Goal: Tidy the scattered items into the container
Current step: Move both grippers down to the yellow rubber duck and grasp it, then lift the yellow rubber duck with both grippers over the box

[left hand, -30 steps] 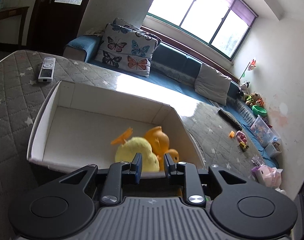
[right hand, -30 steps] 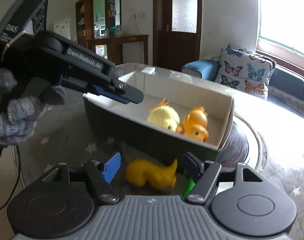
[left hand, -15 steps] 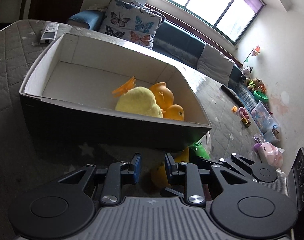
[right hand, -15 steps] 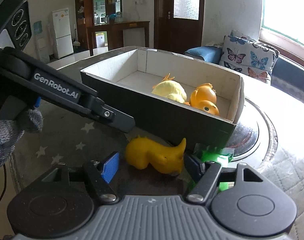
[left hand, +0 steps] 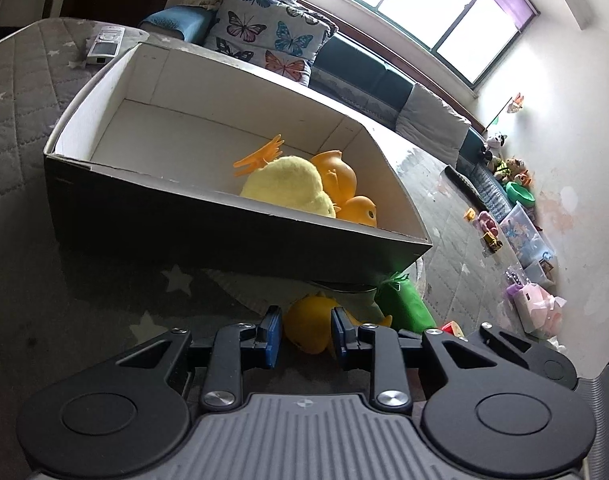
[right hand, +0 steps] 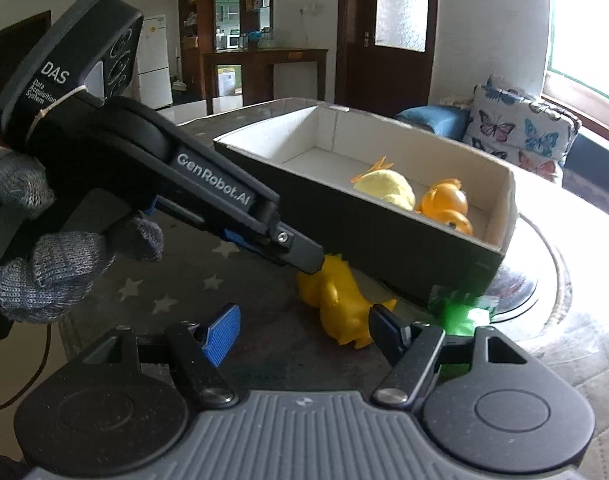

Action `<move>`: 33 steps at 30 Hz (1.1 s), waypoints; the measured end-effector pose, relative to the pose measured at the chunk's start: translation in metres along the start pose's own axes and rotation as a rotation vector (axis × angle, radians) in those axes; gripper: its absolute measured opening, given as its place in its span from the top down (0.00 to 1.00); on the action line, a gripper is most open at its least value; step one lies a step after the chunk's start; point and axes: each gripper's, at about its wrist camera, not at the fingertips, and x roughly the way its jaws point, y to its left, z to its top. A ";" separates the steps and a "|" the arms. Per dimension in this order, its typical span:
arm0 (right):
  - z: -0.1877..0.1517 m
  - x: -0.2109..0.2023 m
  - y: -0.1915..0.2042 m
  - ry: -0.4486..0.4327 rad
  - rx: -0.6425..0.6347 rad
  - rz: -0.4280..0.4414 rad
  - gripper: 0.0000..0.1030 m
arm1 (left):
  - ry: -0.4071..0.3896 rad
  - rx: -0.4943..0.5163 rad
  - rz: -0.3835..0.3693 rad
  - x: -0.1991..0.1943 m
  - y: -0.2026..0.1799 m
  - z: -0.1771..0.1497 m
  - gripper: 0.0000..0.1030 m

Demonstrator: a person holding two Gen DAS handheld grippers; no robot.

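A dark box with a white inside (left hand: 192, 80) (right hand: 336, 136) stands on the grey star-patterned cloth. In it lie a yellow plush chick (left hand: 284, 188) (right hand: 386, 188) and an orange rubber duck (left hand: 344, 188) (right hand: 444, 204). A yellow rubber duck (left hand: 308, 326) (right hand: 340, 300) lies on the cloth in front of the box. My left gripper (left hand: 306, 334) (right hand: 316, 264) has its jaws around this duck, a little apart. My right gripper (right hand: 304, 328) is open and empty, close behind the duck. A green toy (left hand: 404, 304) (right hand: 458, 312) lies by the box corner.
A white remote (left hand: 104, 44) lies on the cloth beyond the box. A butterfly pillow (left hand: 268, 36) (right hand: 520, 136) and sofa stand behind. Toys and plastic bins (left hand: 520, 232) sit on the floor at the right. A small red item (left hand: 452, 328) lies near the green toy.
My left gripper came down from over the box to the front of it and its jaws widened around the yellow duck. The right gripper stayed open and edged left.
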 end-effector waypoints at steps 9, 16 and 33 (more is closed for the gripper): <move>0.002 0.013 -0.021 0.025 0.056 -0.049 0.30 | 0.002 -0.066 -0.022 0.005 0.004 0.002 0.70; 0.002 0.027 -0.020 0.040 0.059 -0.025 0.40 | 0.013 -0.110 -0.030 0.012 0.009 0.004 0.67; -0.003 0.024 -0.012 0.041 0.081 -0.013 0.68 | 0.022 -0.181 -0.055 0.017 0.015 0.002 0.62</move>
